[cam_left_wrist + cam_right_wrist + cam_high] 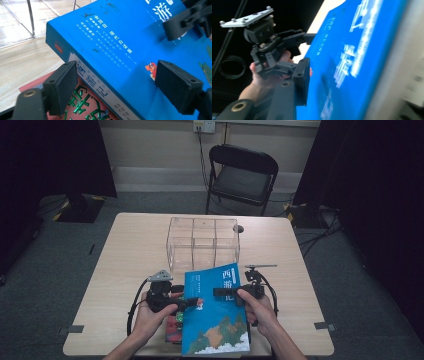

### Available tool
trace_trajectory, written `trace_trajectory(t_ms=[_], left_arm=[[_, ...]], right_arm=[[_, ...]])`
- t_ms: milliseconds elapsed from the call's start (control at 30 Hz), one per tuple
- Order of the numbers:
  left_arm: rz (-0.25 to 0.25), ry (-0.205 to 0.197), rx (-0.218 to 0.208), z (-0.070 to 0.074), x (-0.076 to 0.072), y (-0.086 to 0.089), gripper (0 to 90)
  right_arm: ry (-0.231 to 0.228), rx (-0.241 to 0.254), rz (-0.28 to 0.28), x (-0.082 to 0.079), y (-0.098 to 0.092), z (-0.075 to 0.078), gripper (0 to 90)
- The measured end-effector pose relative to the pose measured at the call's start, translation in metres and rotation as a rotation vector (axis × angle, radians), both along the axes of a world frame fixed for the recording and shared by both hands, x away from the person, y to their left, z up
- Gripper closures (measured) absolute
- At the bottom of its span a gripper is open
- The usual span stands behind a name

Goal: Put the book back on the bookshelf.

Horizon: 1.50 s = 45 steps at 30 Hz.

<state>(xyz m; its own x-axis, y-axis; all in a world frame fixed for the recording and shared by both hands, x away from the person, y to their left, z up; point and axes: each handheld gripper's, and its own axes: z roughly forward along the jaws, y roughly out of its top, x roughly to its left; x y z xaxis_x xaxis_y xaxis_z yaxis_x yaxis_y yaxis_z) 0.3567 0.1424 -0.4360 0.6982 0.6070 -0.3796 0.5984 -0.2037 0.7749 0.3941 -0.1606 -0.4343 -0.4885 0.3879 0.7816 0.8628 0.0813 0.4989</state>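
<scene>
The blue book (216, 312) lies tilted on a red book (172, 327) at the table's (125, 265) near edge, before a clear box (202, 242). The left gripper (192, 303) straddles its spine edge, jaws spread, pads off it. The right gripper (220, 292) pinches its opposite edge, one pad flat on the cover.

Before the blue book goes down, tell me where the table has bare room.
Bare wood lies left of the clear organizer to the table edge, and right of it toward the far right corner. The near middle is crowded: blue book, red book beneath, both hand-held grippers.
</scene>
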Motion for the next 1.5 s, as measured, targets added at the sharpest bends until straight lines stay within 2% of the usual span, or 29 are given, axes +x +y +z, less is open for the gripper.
trace_trajectory(t_ms=[33, 100, 133, 200, 233, 267, 300, 333, 400, 433, 500, 567, 667, 700, 800, 833, 867, 900, 933, 1000, 1033, 1100, 1133, 1233, 1267, 1300, 1400, 1433, 1500], left_arm=[[0.006, 0.003, -0.001, 0.0, 0.0, -0.001, 16.5], [0.005, 0.004, 0.005, 0.0, 0.0, -0.001, 15.4], [0.006, 0.003, 0.0, 0.0, 0.0, -0.001, 15.5], [0.006, 0.002, 0.001, 0.0, 0.0, -0.001, 15.4], [0.0, 0.002, 0.003, -0.001, 0.001, 0.0, 15.2], [0.003, 0.003, -0.003, -0.001, 0.001, 0.0, 15.2], [0.003, 0.003, -0.003, -0.001, 0.001, 0.0, 15.2], [-0.001, 0.003, -0.005, -0.001, 0.001, 0.0, 15.5], [-0.012, 0.008, -0.007, -0.001, 0.001, 0.002, 16.1], [-0.014, 0.008, -0.017, -0.002, 0.001, 0.002, 16.1], [-0.02, 0.019, -0.042, -0.003, 0.001, 0.005, 17.7], [-0.02, 0.023, -0.053, -0.003, 0.001, 0.006, 17.4], [-0.025, 0.03, -0.071, -0.003, 0.002, 0.008, 16.1], [-0.036, 0.028, -0.095, -0.002, 0.001, 0.008, 15.2], [-0.044, 0.033, -0.115, -0.001, 0.001, 0.009, 14.6], [-0.065, 0.046, -0.149, -0.001, 0.002, 0.011, 14.6], [-0.08, 0.055, -0.172, -0.001, 0.002, 0.011, 14.6], [-0.098, 0.051, -0.19, 0.001, 0.001, 0.011, 14.6], [-0.11, 0.046, -0.196, 0.002, 0.0, 0.01, 13.8], [-0.122, 0.041, -0.209, 0.004, -0.002, 0.008, 13.8], [-0.158, 0.021, -0.225, 0.007, -0.005, 0.004, 14.4], [-0.186, 0.012, -0.232, 0.009, -0.008, 0.0, 16.6], [-0.197, 0.002, -0.221, 0.01, -0.01, -0.003, 16.6], [-0.198, 0.008, -0.229, 0.014, -0.014, -0.006, 17.3], [-0.198, 0.008, -0.229, 0.014, -0.014, -0.006, 20.1], [-0.199, 0.001, -0.255, 0.018, -0.014, -0.003, 24.2], [-0.202, -0.017, -0.249, 0.026, -0.014, -0.001, 29.5], [-0.208, -0.04, -0.251, 0.033, -0.013, 0.001, 31.1], [-0.206, -0.058, -0.257, 0.041, -0.012, 0.003, 34.1]], right_arm=[[0.004, 0.003, 0.011, 0.001, 0.003, 0.001, 51.2], [0.011, -0.005, 0.03, 0.003, 0.008, 0.004, 49.1], [-0.001, -0.025, 0.041, 0.004, 0.009, 0.005, 50.3], [-0.01, -0.034, 0.052, 0.004, 0.009, 0.006, 50.7], [-0.024, -0.062, 0.046, 0.005, 0.01, 0.006, 63.3], [-0.043, -0.081, 0.047, 0.005, 0.01, 0.005, 68.6], [-0.043, -0.081, 0.047, 0.005, 0.01, 0.005, 68.6], [-0.081, -0.075, 0.049, 0.004, 0.009, 0.004, 73.4], [-0.108, -0.075, 0.051, 0.003, 0.009, 0.005, 74.8], [-0.108, -0.075, 0.051, 0.003, 0.009, 0.005, 74.8], [-0.138, -0.08, 0.055, 0.001, 0.009, 0.008, 75.8], [-0.137, -0.078, 0.054, 0.001, 0.009, 0.009, 76.0], [-0.149, -0.057, 0.044, -0.002, 0.008, 0.013, 76.8], [-0.168, -0.053, 0.046, -0.004, 0.007, 0.015, 77.0], [-0.188, -0.039, 0.042, -0.007, 0.006, 0.02, 77.4], [-0.196, -0.035, 0.04, -0.008, 0.006, 0.022, 77.4], [-0.223, -0.021, 0.04, -0.011, 0.007, 0.025, 77.7], [-0.237, -0.012, 0.045, -0.013, 0.007, 0.028, 77.9], [-0.271, 0.0, 0.05, -0.017, 0.009, 0.035, 78.4], [-0.279, 0.004, 0.051, -0.019, 0.01, 0.038, 78.5], [-0.3, 0.015, 0.053, -0.023, 0.011, 0.044, 78.9], [-0.313, 0.023, 0.055, -0.026, 0.013, 0.048, 79.1], [-0.315, 0.025, 0.057, -0.027, 0.013, 0.05, 79.2], [-0.334, 0.039, 0.05, -0.03, 0.014, 0.055, 79.4], [-0.334, 0.039, 0.05, -0.03, 0.014, 0.055, 79.4], [-0.353, 0.051, 0.04, -0.033, 0.013, 0.059, 79.5], [-0.372, 0.065, 0.037, -0.036, 0.013, 0.064, 79.6], [-0.409, 0.065, 0.04, -0.038, 0.014, 0.071, 79.6], [-0.463, 0.062, 0.043, -0.041, 0.017, 0.081, 79.7]])
